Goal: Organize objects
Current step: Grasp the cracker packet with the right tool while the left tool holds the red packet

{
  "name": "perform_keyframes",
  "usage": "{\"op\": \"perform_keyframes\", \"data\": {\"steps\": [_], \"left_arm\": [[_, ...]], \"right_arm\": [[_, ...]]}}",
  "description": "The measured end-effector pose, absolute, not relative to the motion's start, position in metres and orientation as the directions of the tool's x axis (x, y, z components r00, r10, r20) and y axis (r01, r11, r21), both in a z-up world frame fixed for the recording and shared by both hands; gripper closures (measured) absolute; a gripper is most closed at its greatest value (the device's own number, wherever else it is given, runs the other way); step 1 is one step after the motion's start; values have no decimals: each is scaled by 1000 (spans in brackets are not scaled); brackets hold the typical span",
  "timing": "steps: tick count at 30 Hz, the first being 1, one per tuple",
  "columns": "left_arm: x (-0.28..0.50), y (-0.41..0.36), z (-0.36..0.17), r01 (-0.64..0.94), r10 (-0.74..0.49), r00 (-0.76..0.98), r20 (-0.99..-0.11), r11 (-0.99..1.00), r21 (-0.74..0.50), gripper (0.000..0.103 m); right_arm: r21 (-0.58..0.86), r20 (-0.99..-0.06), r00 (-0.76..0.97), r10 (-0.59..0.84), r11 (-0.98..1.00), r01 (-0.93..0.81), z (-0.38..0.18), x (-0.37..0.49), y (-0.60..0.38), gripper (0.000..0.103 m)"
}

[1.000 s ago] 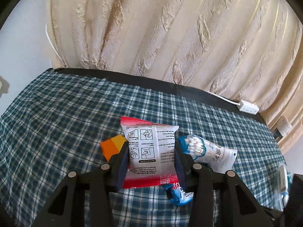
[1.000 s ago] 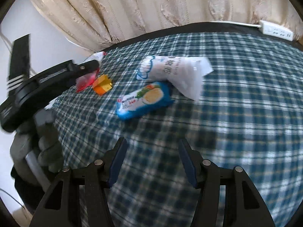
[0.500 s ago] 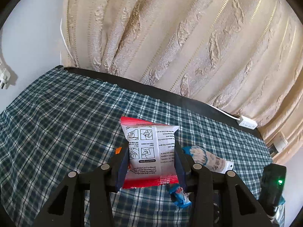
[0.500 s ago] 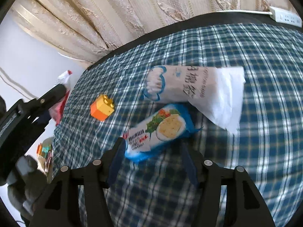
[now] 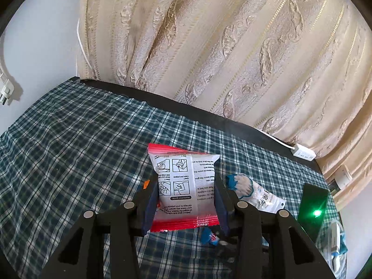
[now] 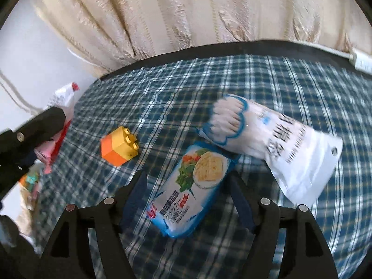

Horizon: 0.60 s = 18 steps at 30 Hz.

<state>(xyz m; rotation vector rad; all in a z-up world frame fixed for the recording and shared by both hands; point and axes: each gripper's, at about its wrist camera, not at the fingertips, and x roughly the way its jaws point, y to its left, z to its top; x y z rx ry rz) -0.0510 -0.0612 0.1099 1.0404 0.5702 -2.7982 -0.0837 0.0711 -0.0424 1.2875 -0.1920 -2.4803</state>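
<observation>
The left claw is clenched on a white sachet with red crimped ends and printed instruction panels, held above the desk. The right claw is widening, its pads clear of the blue plastic cracker packet lying flat between them on the blue-and-white checked cloth. Just beyond, touching the packet's far end, lies a clear plastic bag of white cotton swabs. To the left sits an orange and yellow toy brick. A cream patterned curtain hangs farthest.
</observation>
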Motion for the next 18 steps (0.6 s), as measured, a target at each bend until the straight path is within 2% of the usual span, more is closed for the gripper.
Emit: {"op": "perform_keyframes", "data": {"steps": [3,6,10,18], "left_arm": [[-51,-62,110,224,33,-761,-648,-924,-310,57],[-51,-62,110,222,34,-761,-648,-925,-309,57],[-51,-61,110,217,38,-760,-649,-926,-308,57],[-51,-57,109,206,43,-759,-650,-931,-302,57]], "right_arm": [[193,-776,-551,-307,-947,256,-43,-82,60,30],[134,-778,-567,-271,-953,272,-44,-79,55,35],[125,-777,-569,-270,-952,281,-43,-76,56,46],[135,-774,-563,-289,-944,300,-41,-61,62,58]]}}
